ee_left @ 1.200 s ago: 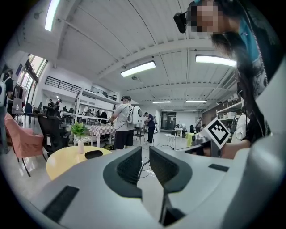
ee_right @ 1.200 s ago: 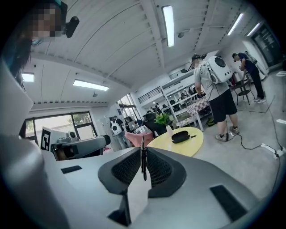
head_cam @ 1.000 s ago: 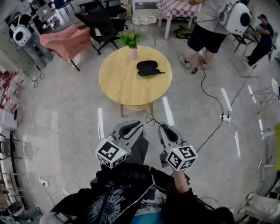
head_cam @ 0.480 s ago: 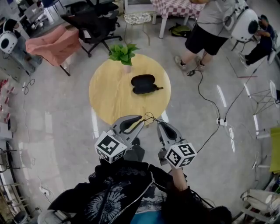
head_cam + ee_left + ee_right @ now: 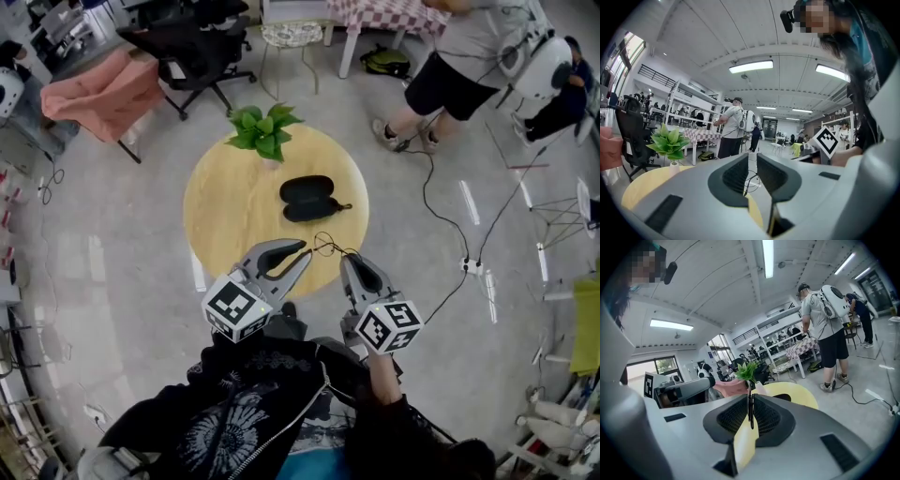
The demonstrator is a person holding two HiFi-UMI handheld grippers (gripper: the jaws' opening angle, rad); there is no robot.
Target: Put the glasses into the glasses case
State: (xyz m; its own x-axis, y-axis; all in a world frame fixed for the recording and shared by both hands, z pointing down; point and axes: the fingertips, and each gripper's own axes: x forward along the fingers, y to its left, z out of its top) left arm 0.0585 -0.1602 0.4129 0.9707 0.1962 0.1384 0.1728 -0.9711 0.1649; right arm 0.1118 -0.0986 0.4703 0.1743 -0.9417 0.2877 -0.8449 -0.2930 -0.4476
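A black glasses case (image 5: pixel 309 198) lies open on the round wooden table (image 5: pixel 225 206); in the right gripper view the case (image 5: pixel 782 397) shows just past the jaws. My right gripper (image 5: pixel 348 262) is shut on thin wire-framed glasses (image 5: pixel 327 247), whose dark frame (image 5: pixel 751 409) stands pinched between its pads. My left gripper (image 5: pixel 301 251) is beside it with a narrow gap between its jaws and nothing in them; the glasses' wire (image 5: pixel 750 180) shows beyond that gap. Both grippers hover at the table's near edge, short of the case.
A potted green plant (image 5: pixel 263 130) stands at the table's far side, behind the case. A person in shorts (image 5: pixel 450 66) stands beyond the table on the right. Cables (image 5: pixel 450 225) and a power strip (image 5: pixel 470 266) lie on the floor to the right. Chairs (image 5: pixel 192 42) stand at the back.
The table and case have come closer in the head view. Both grippers have moved forward together and now reach over the table's near edge, the glasses still in the right one.
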